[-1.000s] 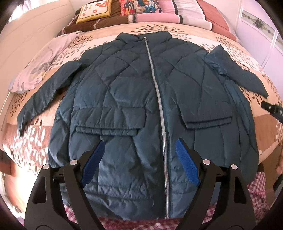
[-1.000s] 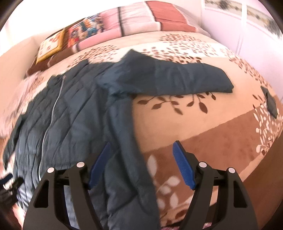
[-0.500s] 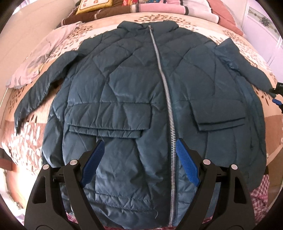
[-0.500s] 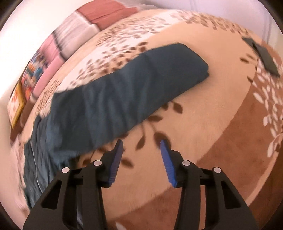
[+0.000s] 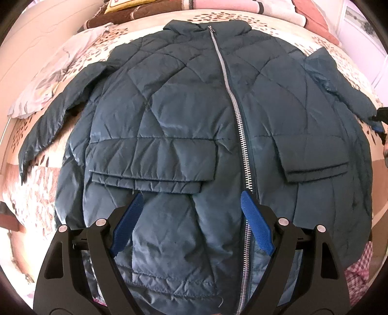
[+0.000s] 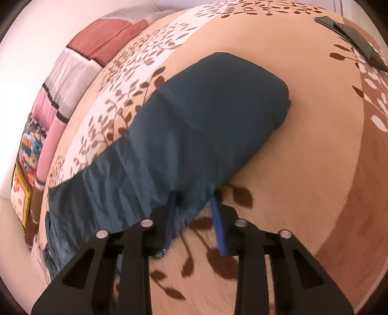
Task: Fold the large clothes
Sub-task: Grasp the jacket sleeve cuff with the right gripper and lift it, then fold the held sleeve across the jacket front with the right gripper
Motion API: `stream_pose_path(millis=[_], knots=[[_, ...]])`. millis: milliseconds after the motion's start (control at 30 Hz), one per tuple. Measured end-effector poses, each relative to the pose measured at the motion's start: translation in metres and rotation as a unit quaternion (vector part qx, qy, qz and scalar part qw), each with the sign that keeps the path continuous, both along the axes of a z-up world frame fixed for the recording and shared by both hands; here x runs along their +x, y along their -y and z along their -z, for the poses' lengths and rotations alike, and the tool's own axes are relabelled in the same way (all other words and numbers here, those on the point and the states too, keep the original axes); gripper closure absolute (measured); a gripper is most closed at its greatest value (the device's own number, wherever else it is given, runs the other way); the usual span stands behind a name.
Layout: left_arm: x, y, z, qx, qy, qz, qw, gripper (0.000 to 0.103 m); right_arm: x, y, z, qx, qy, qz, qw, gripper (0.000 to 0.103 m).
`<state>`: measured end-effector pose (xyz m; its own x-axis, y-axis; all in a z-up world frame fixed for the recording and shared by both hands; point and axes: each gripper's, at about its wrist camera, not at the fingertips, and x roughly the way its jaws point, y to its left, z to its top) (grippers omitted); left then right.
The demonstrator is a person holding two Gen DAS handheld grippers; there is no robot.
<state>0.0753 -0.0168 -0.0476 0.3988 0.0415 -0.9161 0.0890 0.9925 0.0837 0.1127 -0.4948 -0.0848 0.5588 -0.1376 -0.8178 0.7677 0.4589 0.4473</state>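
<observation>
From the left wrist view, a big dark blue puffy jacket (image 5: 184,135) lies flat on its back on the bed (image 5: 286,31), zipped shut, with a silver zipper (image 5: 238,135) running down the middle. The collar points to the far end of the bed and the hem is close to the camera. One sleeve (image 5: 58,116) stretches out to the left over the bed cover, which is cream and brown with little leaves on it. A pale pillow (image 5: 53,72) lies beside that sleeve. Striped pink and brown bedding (image 5: 232,3) is piled at the head of the bed, and a white wall stands at the left. The left gripper (image 5: 191,220) hovers over the lower part of the jacket with its blue fingers (image 5: 126,225) spread wide, holding nothing. A bit of red check cloth (image 5: 359,266) peeks out at the lower right.

From the right wrist view, the other sleeve (image 6: 194,135) lies slanted across the leafy cover, its cuff end pointing up and to the right. The right gripper (image 6: 195,220) has its fingers (image 6: 218,223) close together on either side of the sleeve's lower edge (the picture is blurry, so I cannot tell if they pinch the cloth yet). A dark flat thing (image 6: 351,36) lies on the cover at the far right. The pink and red bedding shows at the left, against the white wall.
</observation>
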Motion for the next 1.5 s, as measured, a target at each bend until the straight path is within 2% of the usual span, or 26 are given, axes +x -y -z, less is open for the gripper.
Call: stream_pose_path(millis=[67,200,367,500,633,733,867,1000,1067,1133,1233,1333,1400,1433,1467,1500], knots=[[0.000,0.001,0.000,0.001,0.000,0.000,1.0000,0.021,0.005,0.004,0.002,0.002,0.003,0.002,1.000,0.093],[0.001,-0.002,-0.002,-0.001,0.004,-0.003,1.0000,0.021,0.008,0.006,-0.010,-0.009,0.021,-0.001,1.000,0.098],[0.002,-0.010,-0.004,-0.010,0.010,-0.011,0.9998,0.021,0.012,-0.013,-0.059,-0.087,0.057,-0.041,0.994,0.098],[-0.001,-0.017,-0.008,-0.022,0.021,-0.016,0.9994,0.021,0.025,-0.040,-0.112,-0.132,0.108,-0.085,0.982,0.098],[-0.005,-0.028,-0.014,-0.036,0.034,-0.023,0.9985,0.021,0.047,-0.093,-0.168,-0.172,0.165,-0.162,0.958,0.098],[-0.006,-0.039,-0.018,-0.042,0.046,-0.032,0.9975,0.021,0.068,-0.155,-0.204,-0.190,0.204,-0.249,0.927,0.098],[-0.008,-0.057,-0.021,-0.057,0.057,-0.050,0.9955,0.021,0.092,-0.232,-0.220,-0.173,0.228,-0.347,0.893,0.098],[-0.012,-0.077,-0.020,-0.070,0.060,-0.069,0.9933,0.021,0.118,-0.310,-0.209,-0.152,0.219,-0.430,0.862,0.099],[-0.015,-0.087,-0.018,-0.074,0.061,-0.077,0.9924,0.021,0.130,-0.347,-0.192,-0.140,0.199,-0.461,0.854,0.099],[-0.018,-0.095,-0.015,-0.076,0.061,-0.082,0.9918,0.021,0.140,-0.375,-0.167,-0.128,0.172,-0.481,0.850,0.099],[-0.021,-0.106,-0.013,-0.078,0.062,-0.090,0.9909,0.021,0.153,-0.408,-0.112,-0.116,0.117,-0.500,0.850,0.099],[-0.022,-0.116,-0.011,-0.079,0.060,-0.102,0.9898,0.021,0.160,-0.418,-0.064,-0.106,0.063,-0.505,0.854,0.098],[-0.021,-0.122,-0.009,-0.080,0.057,-0.110,0.9890,0.021,0.149,-0.430,-0.038,-0.085,0.033,-0.514,0.853,0.097],[-0.021,-0.123,-0.008,-0.080,0.057,-0.112,0.9889,0.021,0.150,-0.432,-0.026,-0.067,0.010,-0.521,0.851,0.094],[-0.020,-0.124,-0.008,-0.079,0.057,-0.112,0.9889,0.021,0.148,-0.434,-0.018,-0.052,0.000,-0.525,0.850,0.080],[-0.019,-0.124,-0.008,-0.077,0.058,-0.111,0.9891,0.021,0.146,-0.433,-0.013,-0.029,-0.006,-0.532,0.846,0.070]])
